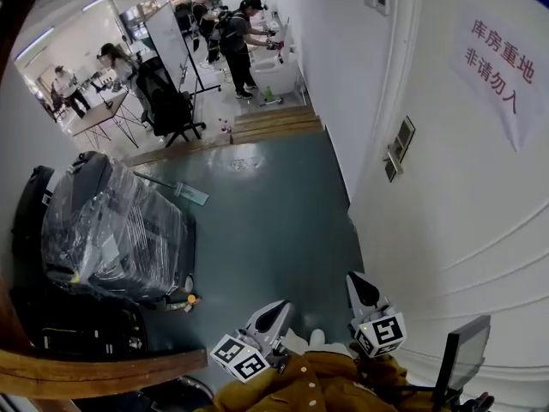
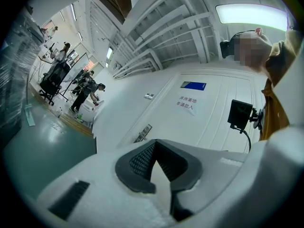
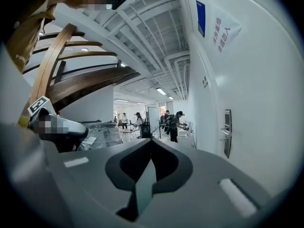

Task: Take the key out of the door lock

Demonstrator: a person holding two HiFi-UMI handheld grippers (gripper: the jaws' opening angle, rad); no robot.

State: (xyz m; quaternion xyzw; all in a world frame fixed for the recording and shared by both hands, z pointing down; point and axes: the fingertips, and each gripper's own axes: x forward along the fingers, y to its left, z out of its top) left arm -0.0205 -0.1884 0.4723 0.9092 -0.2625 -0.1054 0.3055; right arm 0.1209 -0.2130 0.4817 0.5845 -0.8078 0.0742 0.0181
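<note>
Claws: left claw (image 1: 276, 312), right claw (image 1: 362, 288) hanging clenched, empty.
Advice: be opening one before reaching door lock (image 1: 396, 150) at one o'clock.

You have a wide strip of open green floor (image 1: 266, 221) running ahead along the white door (image 1: 446, 230) on your right. Your 2 tools, the left gripper (image 1: 279, 309) and the right gripper (image 1: 357, 281), hang over that floor. The door lock (image 1: 397, 150) juts from the door face ahead of the right gripper, with open air between them. On your left, a plastic-wrapped stack (image 1: 111, 230) and black cases (image 1: 34, 221) close off that side, and a curved wooden rail (image 1: 86, 367) crosses low beside them. A black box on a mount (image 1: 463, 354) sits near the door at your right side. Farther on, wooden steps (image 1: 274, 123) end the floor. An office chair (image 1: 167, 106), a whiteboard (image 1: 167, 37) and people (image 1: 240, 37) crowd the room beyond.
</note>
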